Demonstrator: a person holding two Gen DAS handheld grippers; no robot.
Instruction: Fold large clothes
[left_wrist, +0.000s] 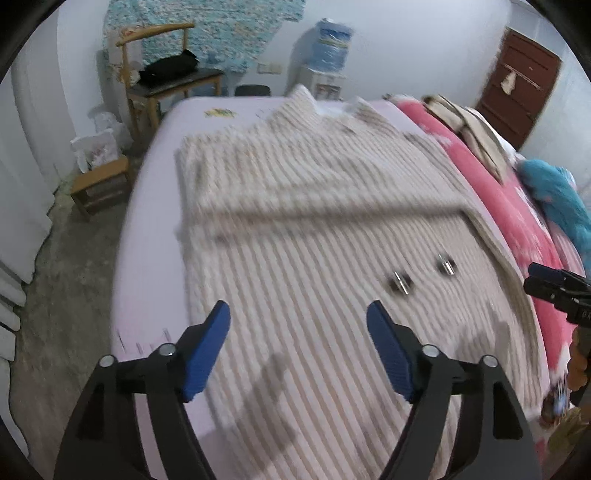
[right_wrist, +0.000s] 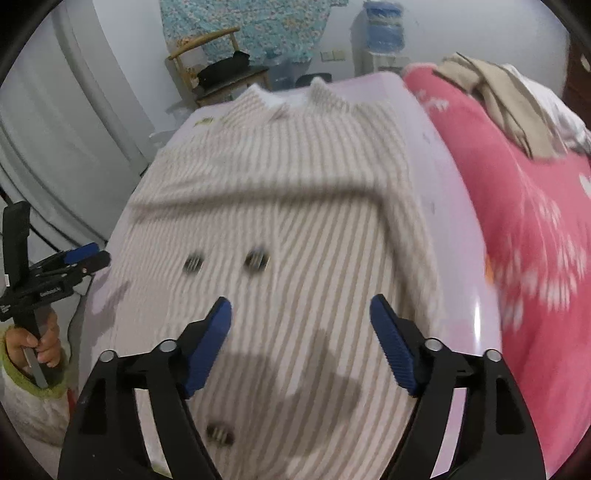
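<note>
Fingers spread wide on both sides, nothing between them: the left gripper and the right gripper both hang above the coat, blue ribbed pads bare.

That coat lies flat just ahead of and under the fingertips, collar at the far end, spread on a pale lilac table. It looks thick and plush, a cream ribbed fleece with soft tan stripes running lengthwise. One sleeve is folded across the body, a raised ridge beyond the fingers. Dark buttons sit between that ridge and the right fingertips, with one more close under the right gripper.

Risks, as I judge them: the fleece is bulky and springy, so the crossed sleeve could slide back open. A pinch that is too shallow may lift only the top layer and drag the fold askew. Pads landing on a button could slip. Both views are smeared, so the aim is uncertain.

Right of the fingers a pink blanket rises, with beige clothes heaped on top; a wide swing could snag it. Far beyond stand a wooden chair and a water cooler.
</note>
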